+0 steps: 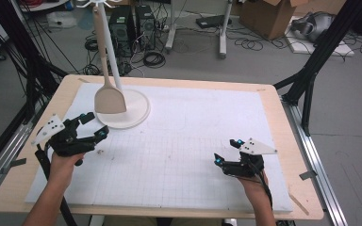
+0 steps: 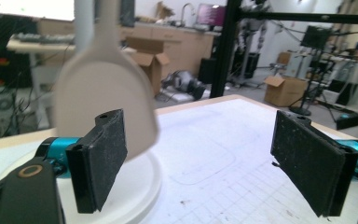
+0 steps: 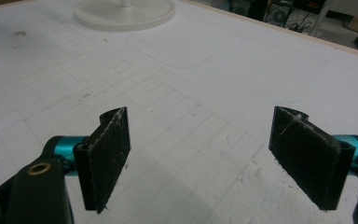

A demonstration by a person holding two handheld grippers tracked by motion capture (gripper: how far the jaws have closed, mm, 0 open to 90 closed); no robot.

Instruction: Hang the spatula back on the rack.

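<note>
**Spatula hanging free beside the wide-open left jaws**

Black pads (image 2: 103, 156) of the left gripper (image 1: 90, 126) are standing wide apart, gripping nothing. Just beyond its left-hand jaw, the beige spatula (image 2: 103, 95) is hanging blurred, its handle running out of the top edge and its lower blade hidden behind that jaw. Its white stand (image 1: 136, 112) is sitting just ahead of the jaws. Across the table, the right gripper (image 1: 226, 151) is resting released over the gridded mat (image 3: 177, 116), nothing between its jaws.
</note>
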